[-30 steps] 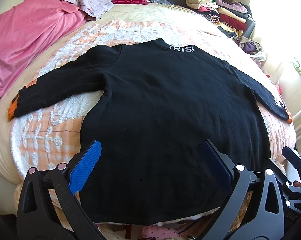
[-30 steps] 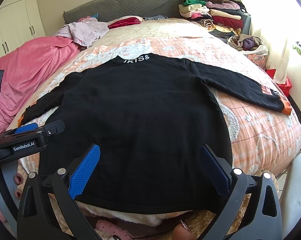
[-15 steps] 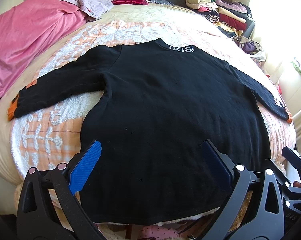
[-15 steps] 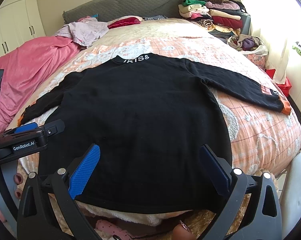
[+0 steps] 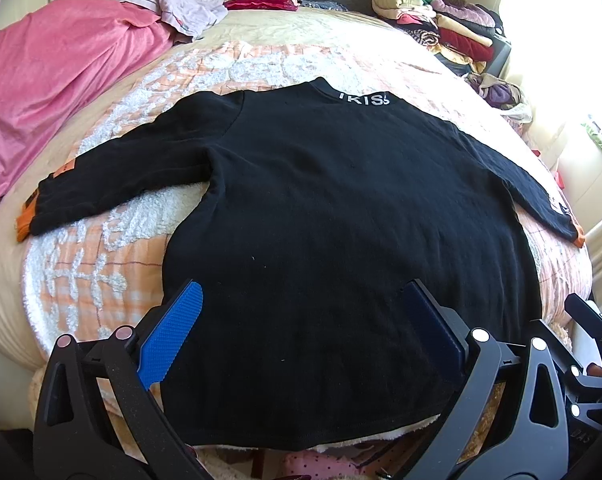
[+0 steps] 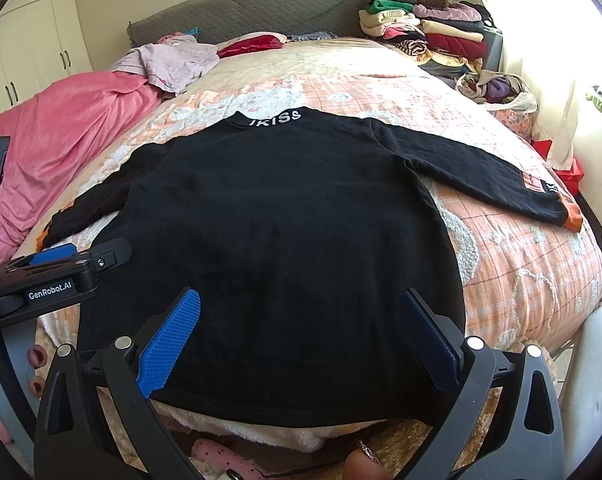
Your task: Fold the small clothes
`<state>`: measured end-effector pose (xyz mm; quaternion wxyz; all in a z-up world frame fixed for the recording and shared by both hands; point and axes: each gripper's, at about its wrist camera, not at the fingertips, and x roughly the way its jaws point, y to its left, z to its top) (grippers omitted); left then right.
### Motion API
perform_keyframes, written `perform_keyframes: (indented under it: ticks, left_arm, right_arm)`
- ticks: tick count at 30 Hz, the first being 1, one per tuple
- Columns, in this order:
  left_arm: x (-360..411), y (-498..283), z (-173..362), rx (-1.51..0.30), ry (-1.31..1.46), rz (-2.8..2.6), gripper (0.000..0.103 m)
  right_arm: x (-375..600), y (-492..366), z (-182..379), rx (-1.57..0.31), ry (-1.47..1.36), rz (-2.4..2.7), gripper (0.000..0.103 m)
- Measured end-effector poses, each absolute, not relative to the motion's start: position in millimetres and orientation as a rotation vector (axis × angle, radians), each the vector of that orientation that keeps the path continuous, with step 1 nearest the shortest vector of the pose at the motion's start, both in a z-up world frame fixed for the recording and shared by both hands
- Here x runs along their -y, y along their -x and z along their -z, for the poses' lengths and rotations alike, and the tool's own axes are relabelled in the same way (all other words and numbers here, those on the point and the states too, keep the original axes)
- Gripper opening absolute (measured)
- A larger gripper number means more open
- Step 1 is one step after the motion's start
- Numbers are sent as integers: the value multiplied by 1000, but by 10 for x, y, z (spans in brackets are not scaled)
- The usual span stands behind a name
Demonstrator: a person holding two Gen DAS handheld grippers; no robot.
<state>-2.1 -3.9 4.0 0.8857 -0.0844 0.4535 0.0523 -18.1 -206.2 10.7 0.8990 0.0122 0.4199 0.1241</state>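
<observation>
Bed with a peach quilt [image 5: 101, 280] carries the black sweater [image 5: 341, 220] laid flat, back up, sleeves out.
From the left: I'd take the left sleeve cuff [image 5: 33, 216] with my left gripper [image 5: 301, 332], fingers spread and empty, pinching fabric only and not quilt; my right gripper [image 6: 301, 332], equally wide and empty, goes to the right sleeve cuff [image 6: 557, 208], folding both inward before the hem.
</observation>
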Motion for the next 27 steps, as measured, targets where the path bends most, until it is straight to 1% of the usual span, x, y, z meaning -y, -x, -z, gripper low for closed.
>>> perform_keyframes:
  ticks: [17,27]
  left_arm:
    - [52,-19,-54,-942,160,-106,94]
    - [48,-171,-64,-938,155,-106,94]
  right_arm:
    - [2075,165,-120,-874,-21,-258,99]
    - [2112,-4,-130,-882,-24,-242,99]
